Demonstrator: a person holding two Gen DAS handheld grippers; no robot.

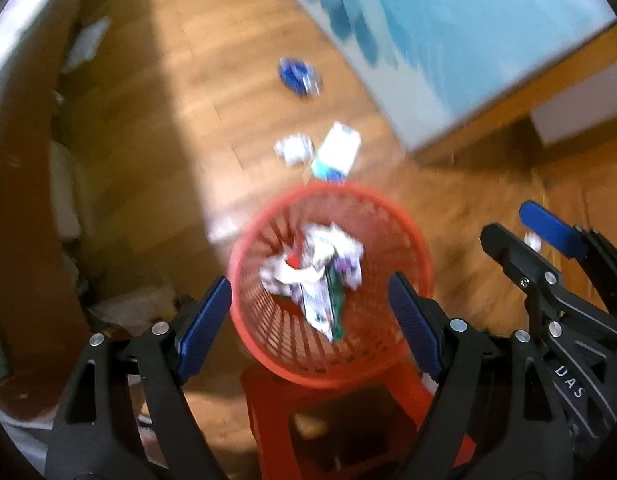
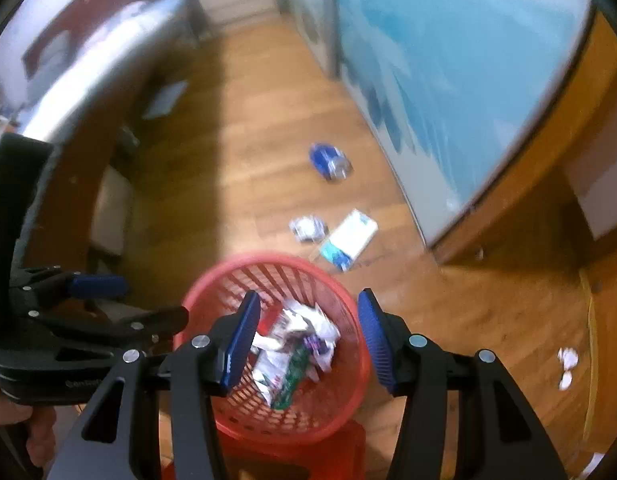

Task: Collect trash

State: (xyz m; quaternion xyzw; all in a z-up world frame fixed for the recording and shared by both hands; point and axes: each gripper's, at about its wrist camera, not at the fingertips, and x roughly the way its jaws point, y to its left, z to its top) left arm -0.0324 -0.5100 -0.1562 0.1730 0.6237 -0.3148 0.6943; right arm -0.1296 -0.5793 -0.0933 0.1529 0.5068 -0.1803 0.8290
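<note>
Both pairs of blue-padded fingers are spread wide and hold nothing: our left gripper [image 1: 310, 320] and our right gripper [image 2: 308, 344] hang side by side over the round red plastic lattice basket [image 1: 412, 240], which stands on a red plastic stool [image 1: 268, 396] on the wooden plank floor [image 1: 188, 100]. Down in the basket we see a heap of crumpled white paper and wrappers [image 1: 314, 268], with a green printed packet [image 2: 294, 376] poking out among them. More trash lies on the floor beyond the basket: a flat white-and-teal carton [image 2: 348, 240] just past the rim, a crumpled white paper ball [image 2: 307, 229] just beside it, and a crushed blue drink can [image 2: 328, 161] farther off, near the pale blue patterned bedspread [image 2: 448, 80]. From the right wrist view we also catch small white paper scraps [image 2: 567, 362] on the floor well off to the right. Everything is motion-blurred, so finer print is unreadable.
</note>
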